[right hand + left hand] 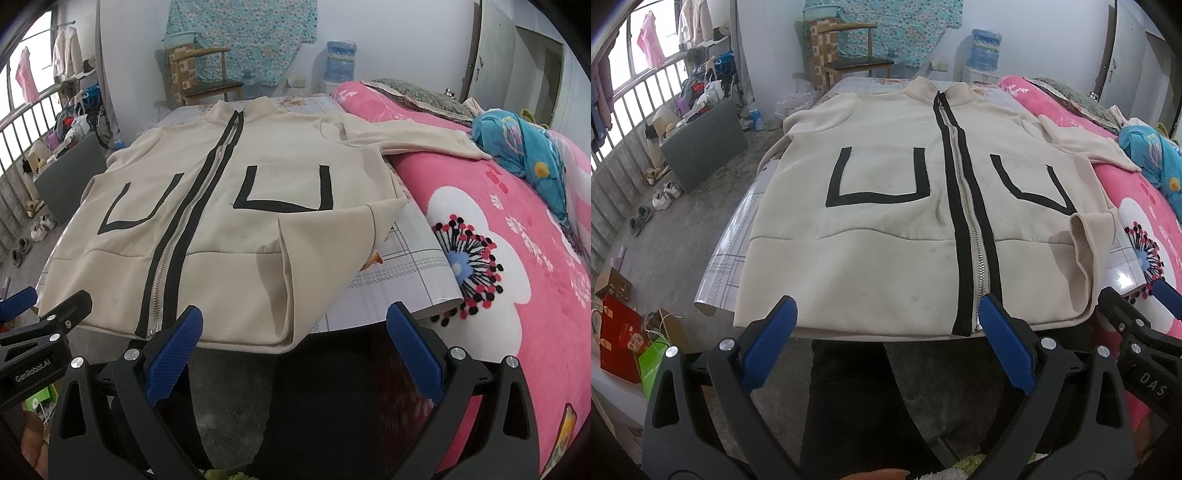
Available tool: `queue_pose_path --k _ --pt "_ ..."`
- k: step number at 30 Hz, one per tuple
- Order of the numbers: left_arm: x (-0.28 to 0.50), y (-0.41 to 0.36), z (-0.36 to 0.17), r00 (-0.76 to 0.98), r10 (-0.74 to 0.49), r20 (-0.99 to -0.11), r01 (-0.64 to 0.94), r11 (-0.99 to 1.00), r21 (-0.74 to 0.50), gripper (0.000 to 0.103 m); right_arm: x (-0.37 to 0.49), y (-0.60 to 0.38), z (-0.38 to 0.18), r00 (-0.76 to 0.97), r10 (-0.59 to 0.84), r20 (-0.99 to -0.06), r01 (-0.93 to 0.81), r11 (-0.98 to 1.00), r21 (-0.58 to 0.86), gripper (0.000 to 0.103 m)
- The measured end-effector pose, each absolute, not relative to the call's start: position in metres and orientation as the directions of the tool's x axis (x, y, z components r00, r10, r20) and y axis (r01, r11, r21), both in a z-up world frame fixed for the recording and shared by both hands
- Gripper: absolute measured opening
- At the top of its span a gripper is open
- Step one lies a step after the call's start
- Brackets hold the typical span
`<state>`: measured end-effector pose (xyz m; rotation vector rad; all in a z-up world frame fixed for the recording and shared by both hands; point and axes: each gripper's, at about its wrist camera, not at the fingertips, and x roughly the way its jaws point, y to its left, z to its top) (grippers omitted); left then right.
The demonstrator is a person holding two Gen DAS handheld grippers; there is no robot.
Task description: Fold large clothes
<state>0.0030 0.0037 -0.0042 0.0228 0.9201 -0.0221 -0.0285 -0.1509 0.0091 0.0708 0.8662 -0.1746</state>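
A large cream zip-up jacket (886, 236) with black trim and a silver zipper lies front-up on the table, collar far, hem near me. Its right bottom corner is folded over onto the body (325, 240). One sleeve (413, 138) stretches right onto the pink blanket. My left gripper (888, 314) stands open just before the hem, with nothing between its blue pads. My right gripper (295, 321) is open too, level with the hem's folded right corner, holding nothing. In the left wrist view the right gripper (1145, 321) shows at the right edge.
The table (406, 266) has a checked glossy cover. A pink flowered blanket (498, 236) and a blue cloth (524, 155) lie on the right. On the far side stand a wooden chair (849, 55) and a water dispenser (984, 55). Boxes, bags (624, 332) and shoes (661, 195) are on the floor at the left.
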Motion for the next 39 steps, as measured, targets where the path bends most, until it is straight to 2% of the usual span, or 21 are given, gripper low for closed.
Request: queue_pose_path --k 13,39 --pt "0.005 0.014 0.009 0.611 -0.004 -0.791 0.022 1.000 0.012 0.095 -0.029 -0.151 0.009 0.634 -0.124 -0.763 0.182 0.983 -0.008 0.097" --pt "0.010 0.017 -0.006 0.601 0.014 -0.799 0.013 1.000 0.027 0.095 -0.024 -0.154 0.008 0.630 -0.133 -0.765 0.191 0.982 -0.014 0.097"
